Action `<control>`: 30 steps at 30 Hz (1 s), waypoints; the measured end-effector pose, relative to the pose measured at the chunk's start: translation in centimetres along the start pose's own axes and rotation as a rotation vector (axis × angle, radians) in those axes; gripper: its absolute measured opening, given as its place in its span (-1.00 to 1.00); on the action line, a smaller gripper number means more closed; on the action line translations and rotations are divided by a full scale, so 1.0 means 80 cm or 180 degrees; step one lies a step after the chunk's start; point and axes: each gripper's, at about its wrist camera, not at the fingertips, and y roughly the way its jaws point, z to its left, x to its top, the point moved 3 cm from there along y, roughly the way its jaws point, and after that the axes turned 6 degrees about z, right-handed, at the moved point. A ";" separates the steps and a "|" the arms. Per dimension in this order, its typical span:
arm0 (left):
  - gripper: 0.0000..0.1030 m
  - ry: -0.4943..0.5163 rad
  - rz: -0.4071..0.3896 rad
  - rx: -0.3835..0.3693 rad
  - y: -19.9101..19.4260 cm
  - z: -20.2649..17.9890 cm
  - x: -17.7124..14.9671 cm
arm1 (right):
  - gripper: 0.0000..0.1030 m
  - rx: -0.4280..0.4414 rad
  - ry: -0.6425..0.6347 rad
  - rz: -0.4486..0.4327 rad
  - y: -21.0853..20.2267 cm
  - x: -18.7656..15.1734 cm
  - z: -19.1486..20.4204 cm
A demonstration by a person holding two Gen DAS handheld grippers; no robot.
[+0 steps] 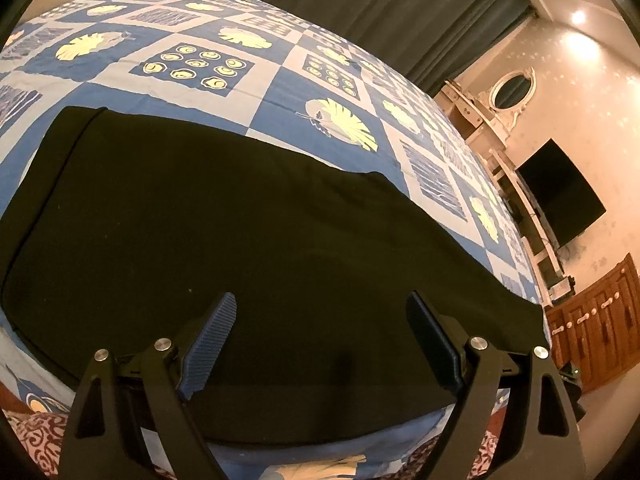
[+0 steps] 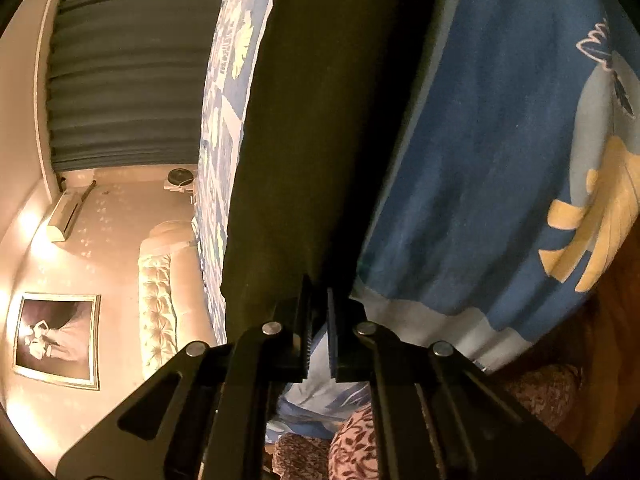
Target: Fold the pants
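Note:
Black pants (image 1: 240, 220) lie flat, folded lengthwise, across the near part of a bed with a blue and white patterned sheet (image 1: 200, 92). My left gripper (image 1: 322, 300) hovers over the pants' near edge, open wide, blue ribbed fingers (image 1: 210, 344) apart with nothing between them. In the right wrist view the pants (image 2: 312, 120) run away along the bed's edge as a long dark strip. My right gripper (image 2: 319, 288) is at their near end, jaws nearly together and pinching the dark fabric's corner. The sheet (image 2: 480, 160) hangs down the bed's side to the right.
Dark curtains (image 1: 380, 8) hang behind the bed. A dresser with an oval mirror (image 1: 512, 90), a wall television (image 1: 560, 196) and a wooden cabinet (image 1: 592, 320) stand to the right. A padded headboard (image 2: 160, 288), framed picture (image 2: 56, 340) and patterned rug (image 2: 352, 448) appear in the right wrist view.

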 end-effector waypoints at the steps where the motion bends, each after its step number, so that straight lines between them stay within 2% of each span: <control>1: 0.66 0.0032 -0.0002 0.0018 0.000 -0.001 0.000 | -0.88 -0.0027 -0.0069 0.0008 -0.002 -0.001 0.003; 5: 0.66 0.0127 0.0014 0.0044 0.001 -0.004 -0.002 | -0.72 -0.0081 -0.0290 0.0033 -0.019 0.002 0.024; 8: 0.66 0.0110 0.0021 0.0021 0.002 -0.002 -0.001 | -0.53 -0.0103 -0.0425 -0.0109 -0.057 0.024 0.036; 11: 0.66 0.0111 0.0024 0.0015 0.002 -0.001 -0.001 | -0.29 -0.0229 -0.0553 -0.0551 -0.129 0.078 0.041; 12: 0.66 0.0139 0.0029 0.0023 0.003 -0.001 0.000 | -0.03 -0.0254 -0.0568 -0.0668 -0.150 0.094 0.040; 13: 0.66 0.0160 0.0032 0.0032 0.003 -0.002 -0.001 | 0.00 -0.0265 -0.0598 -0.0764 -0.172 0.113 0.038; 14: 0.66 0.0184 0.0038 0.0040 0.004 -0.003 -0.002 | 0.01 -0.0342 -0.0619 -0.0979 -0.205 0.141 0.034; 15: 0.66 0.0191 0.0038 0.0042 0.004 -0.003 -0.003 | 0.11 -0.0437 -0.0615 -0.1095 -0.223 0.160 0.029; 17: 0.66 0.0179 0.0036 0.0025 0.005 -0.002 -0.003 | 0.14 -0.0620 -0.0595 -0.1186 -0.251 0.196 0.014; 18: 0.66 0.0160 0.0039 0.0015 0.005 -0.002 -0.003 | 0.14 -0.0807 -0.0496 -0.1231 -0.263 0.218 -0.002; 20: 0.66 0.0121 0.0039 -0.0004 0.004 -0.001 -0.003 | 0.15 -0.0843 -0.0367 -0.1123 -0.265 0.238 -0.024; 23: 0.66 0.0083 0.0053 -0.0019 0.005 0.000 -0.002 | 0.16 -0.0564 -0.0172 -0.0859 -0.249 0.256 -0.054; 25: 0.66 0.0093 0.0067 -0.0007 0.005 -0.002 -0.002 | 0.22 -0.0382 -0.0177 -0.0723 -0.239 0.254 -0.059; 27: 0.66 0.0137 0.0088 0.0029 0.007 -0.003 -0.002 | 0.23 -0.0317 -0.0246 -0.0582 -0.229 0.256 -0.055; 29: 0.66 0.0162 0.0098 0.0066 0.008 -0.005 -0.003 | 0.20 -0.0312 -0.0296 -0.0462 -0.218 0.255 -0.050; 30: 0.66 0.0172 0.0103 0.0089 0.009 -0.006 -0.002 | 0.10 -0.0349 -0.0351 -0.0408 -0.213 0.256 -0.045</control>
